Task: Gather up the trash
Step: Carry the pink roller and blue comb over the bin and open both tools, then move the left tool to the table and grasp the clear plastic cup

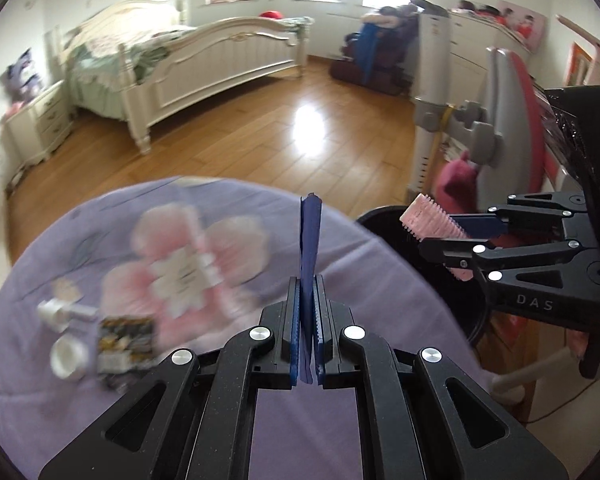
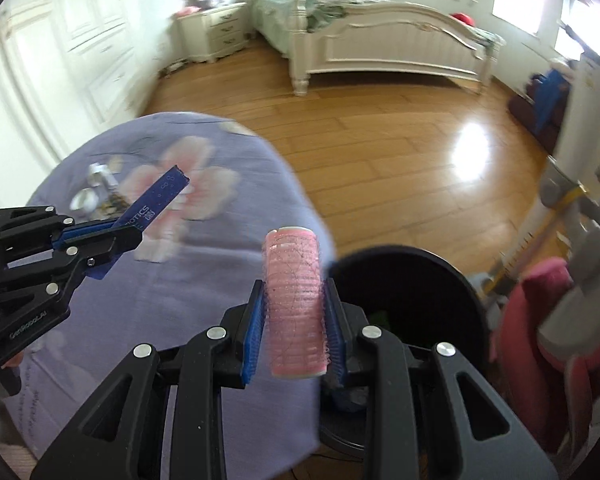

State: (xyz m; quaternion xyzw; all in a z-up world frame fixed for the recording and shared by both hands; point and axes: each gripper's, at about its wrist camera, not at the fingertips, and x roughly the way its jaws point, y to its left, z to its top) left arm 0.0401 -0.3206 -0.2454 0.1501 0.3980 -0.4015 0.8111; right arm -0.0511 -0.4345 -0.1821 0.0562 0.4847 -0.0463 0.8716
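Purple floral cloth covers a round surface, with a black bin just beside its edge and blurred litter on the cloth: white cap, small white bottle, dark printed packet. Right gripper has its jaws clamped on a pink hair roller, held upright near the bin's rim. Left gripper has its jaws pressed together on a thin blue wrapper that stands on edge above the cloth.
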